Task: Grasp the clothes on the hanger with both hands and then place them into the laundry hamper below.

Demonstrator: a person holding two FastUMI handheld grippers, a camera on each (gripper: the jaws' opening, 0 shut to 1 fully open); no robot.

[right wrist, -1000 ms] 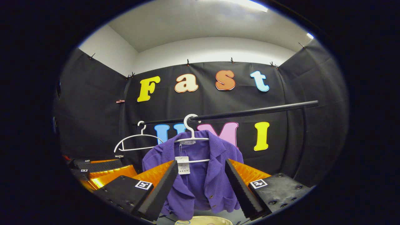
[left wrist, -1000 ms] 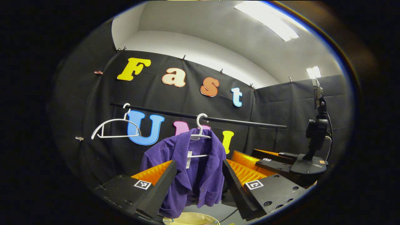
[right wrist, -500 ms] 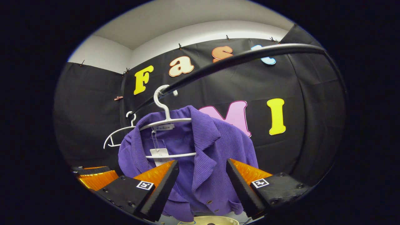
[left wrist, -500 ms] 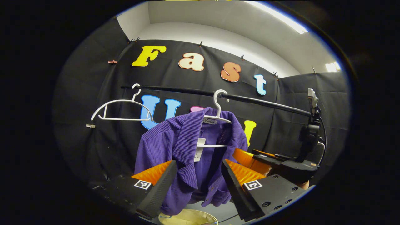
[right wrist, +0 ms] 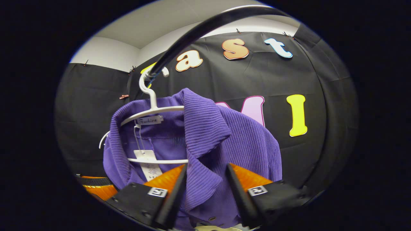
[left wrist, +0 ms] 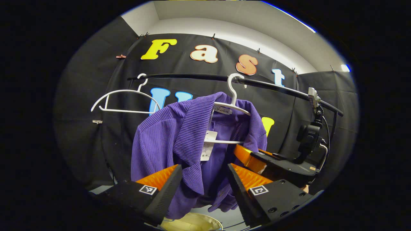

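Note:
A purple ribbed jacket (left wrist: 167, 134) hangs on a white hanger (left wrist: 232, 96) from the black rail (left wrist: 192, 77). My left gripper (left wrist: 204, 166) is open, its fingers on either side of the jacket's left front edge. The right gripper (left wrist: 249, 155) reaches in at the jacket's far side. In the right gripper view the jacket (right wrist: 224, 138) is close, and the right gripper (right wrist: 205, 166) is open with the lapel lying between its fingers. The cream rim of the laundry hamper (left wrist: 192, 223) peeks out below the jacket.
An empty white hanger (left wrist: 125, 101) hangs on the rail to the left of the jacket. A white paper tag (right wrist: 147, 163) dangles inside the collar. The rail (right wrist: 192, 32) arcs close overhead in the right gripper view. Part of the left gripper (right wrist: 96, 187) sits low at the left there.
Both grippers have risen and moved in toward the jacket, which now looms larger. The right gripper's fingers have come around the lapel and narrowed slightly.

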